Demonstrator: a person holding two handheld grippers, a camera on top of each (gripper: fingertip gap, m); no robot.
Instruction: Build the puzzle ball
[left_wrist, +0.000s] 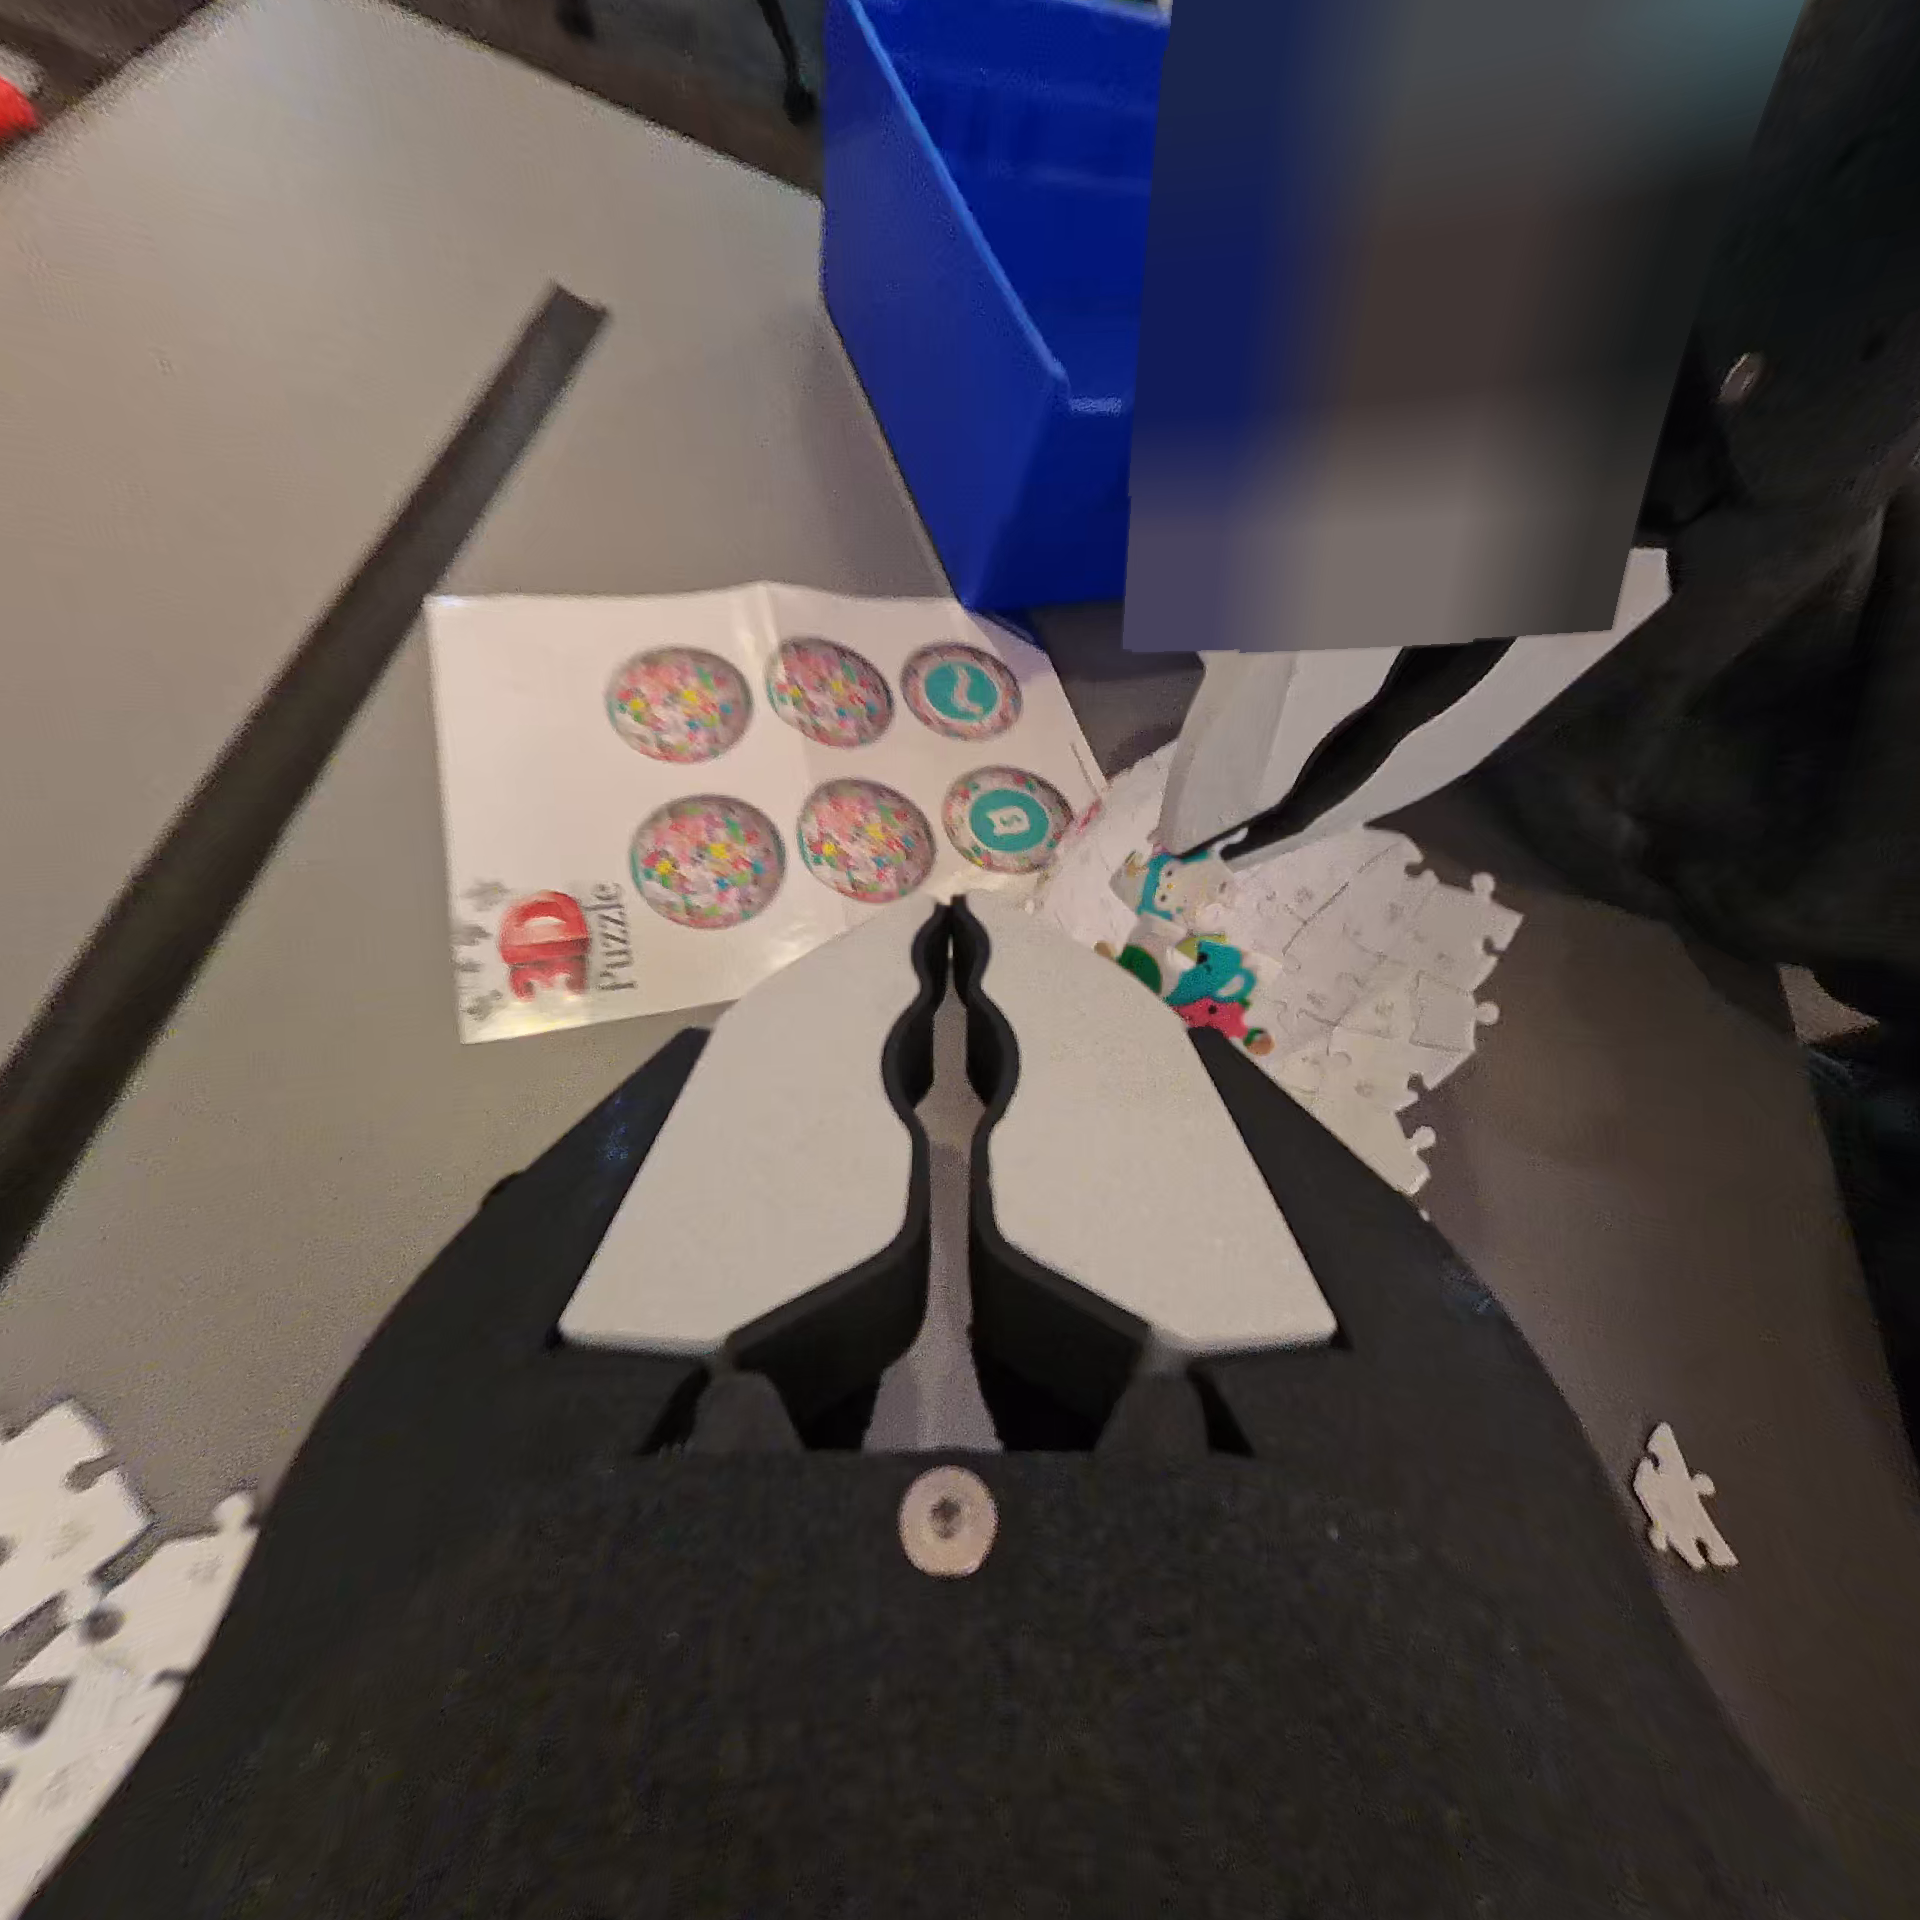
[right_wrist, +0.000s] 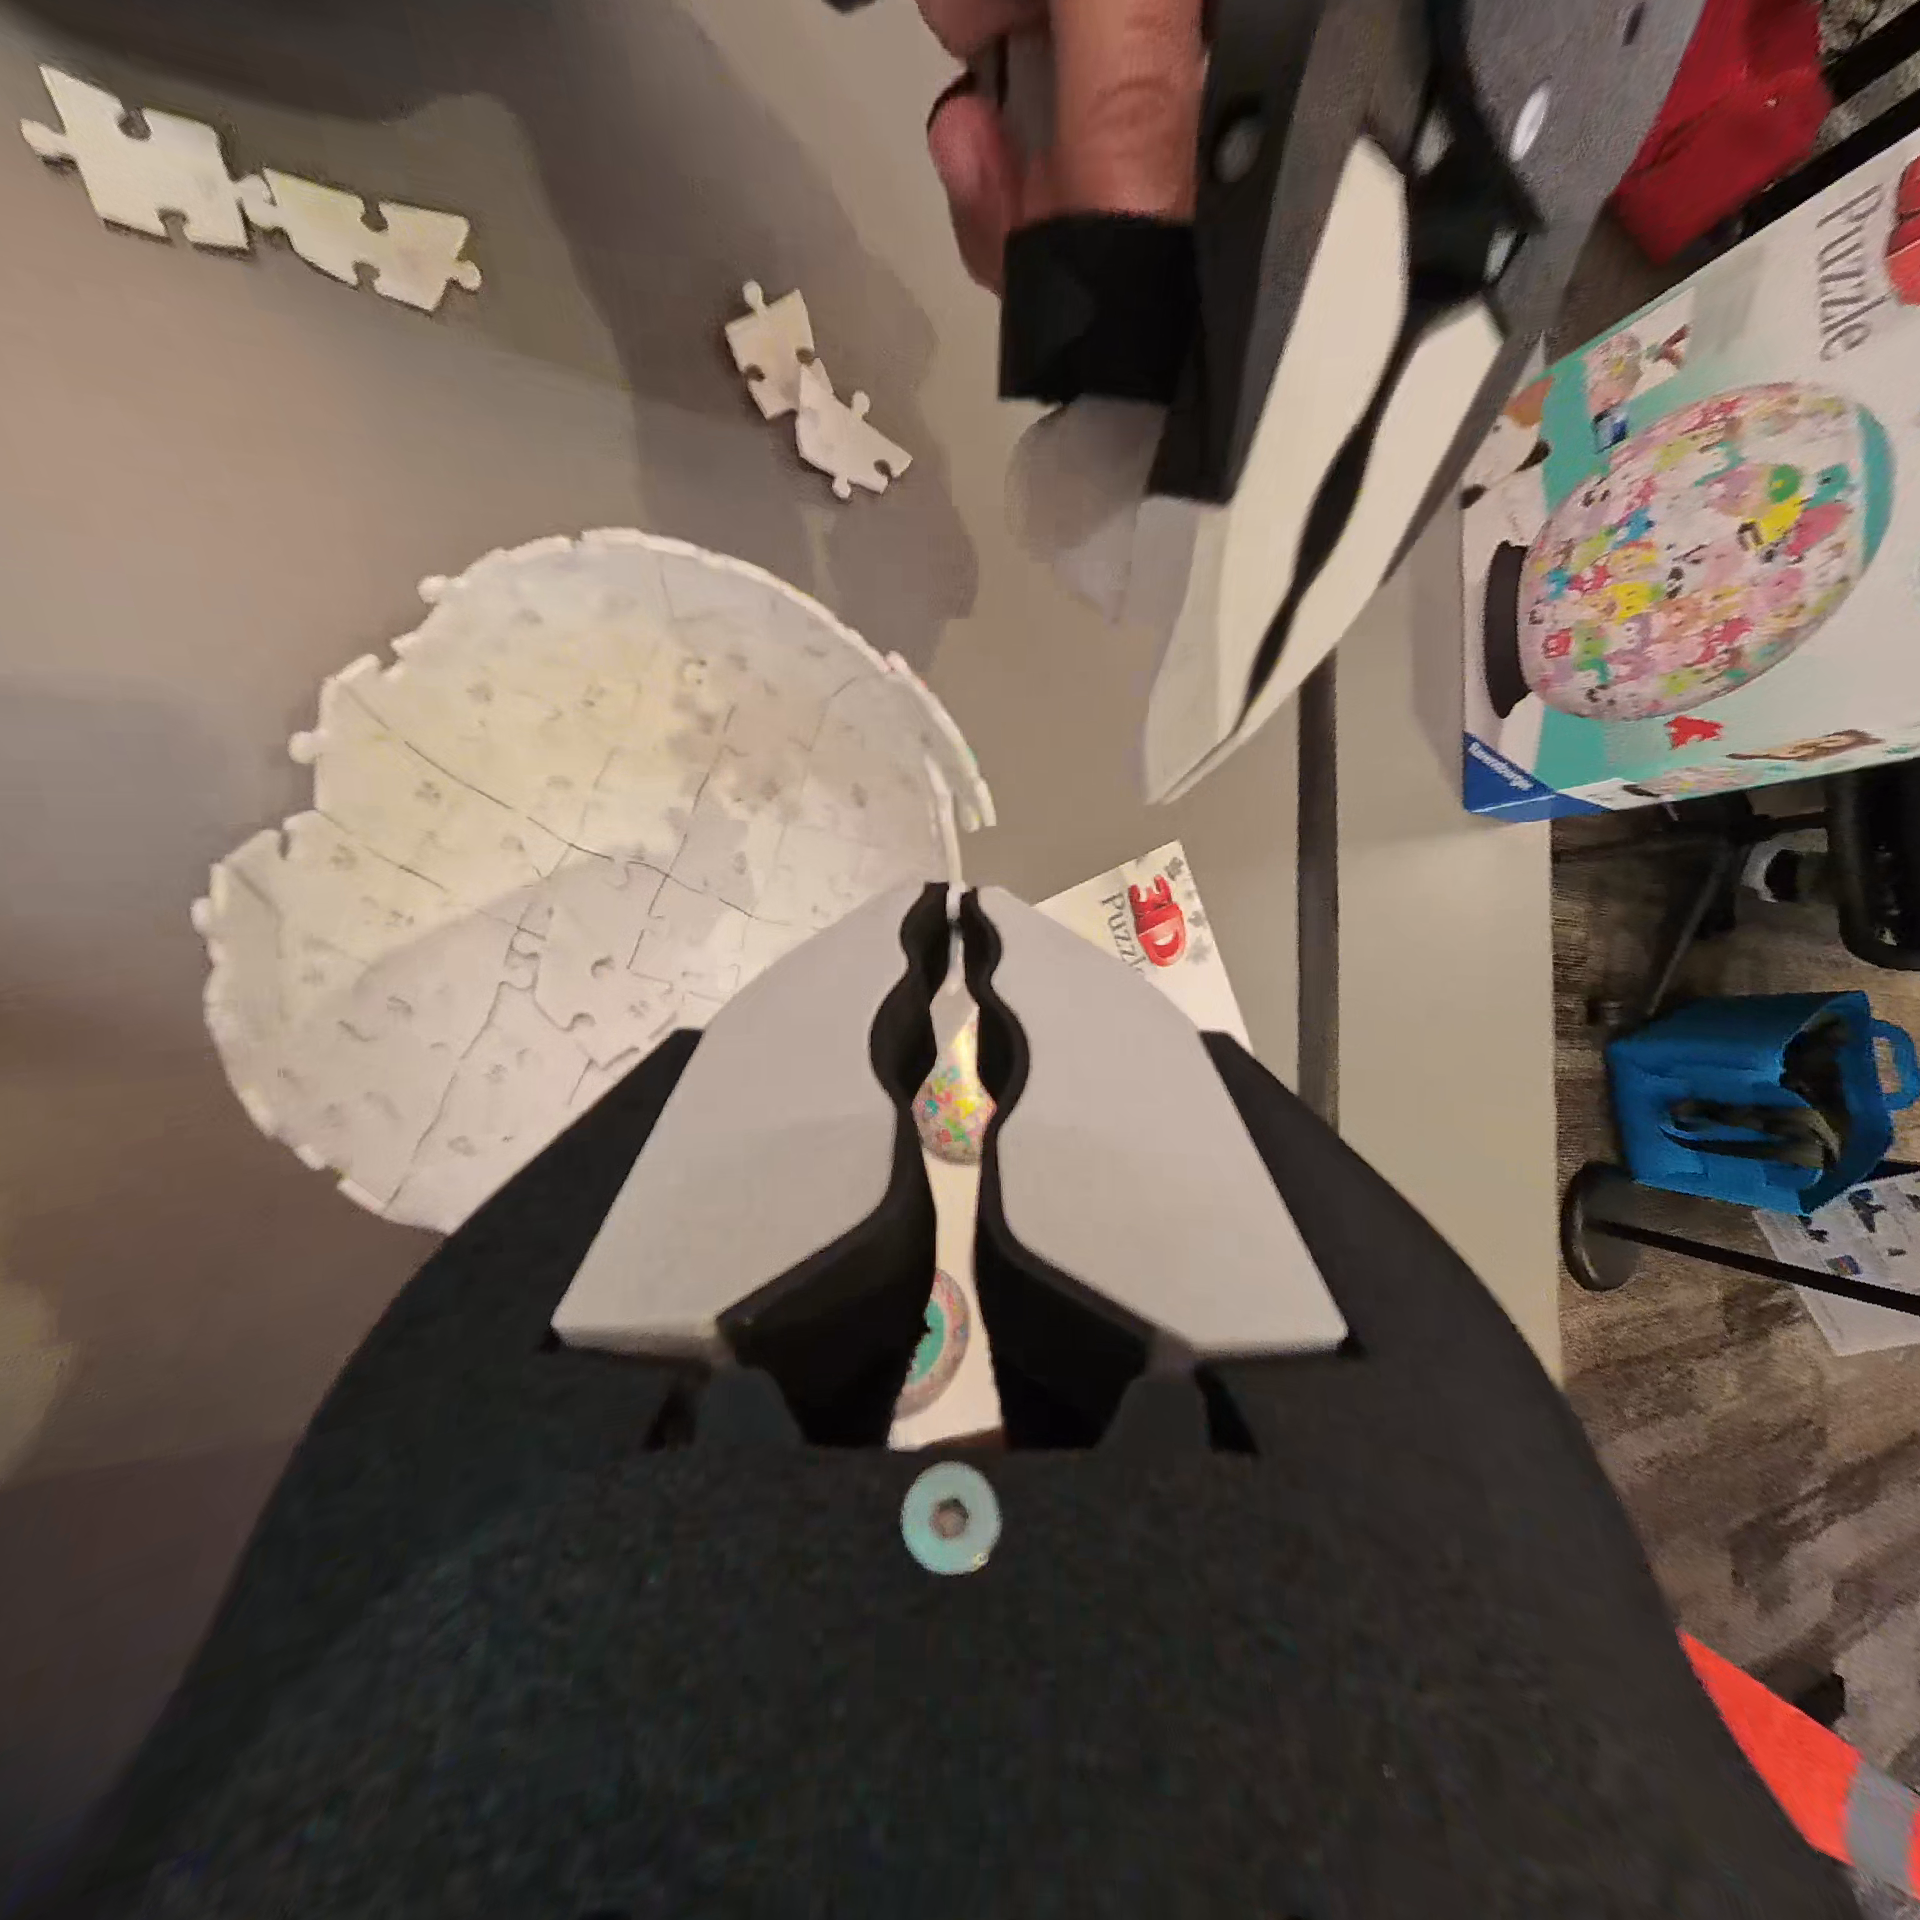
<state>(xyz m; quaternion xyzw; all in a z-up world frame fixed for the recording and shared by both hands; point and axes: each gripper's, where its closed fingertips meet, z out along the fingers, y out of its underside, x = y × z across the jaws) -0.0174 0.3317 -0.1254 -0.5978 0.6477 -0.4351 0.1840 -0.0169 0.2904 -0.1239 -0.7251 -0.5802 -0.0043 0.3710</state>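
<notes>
While loose puzzle pieces lie nearby, the right hand-held gripper pinches the half-built shell.

Printed lettering shows on my instruction leaflet, bottom-left corner by its red logo, and on the puzzle box: a title along one edge, a brand mark at one corner.

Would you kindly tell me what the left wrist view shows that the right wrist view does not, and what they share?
Only the left wrist view shows the blue bin and the shut, empty left gripper close up. Only the right wrist view shows the puzzle box, two loose joined pieces and the right gripper pinching the shell's rim. Both show the half-built puzzle shell and the instruction sheet.
</notes>
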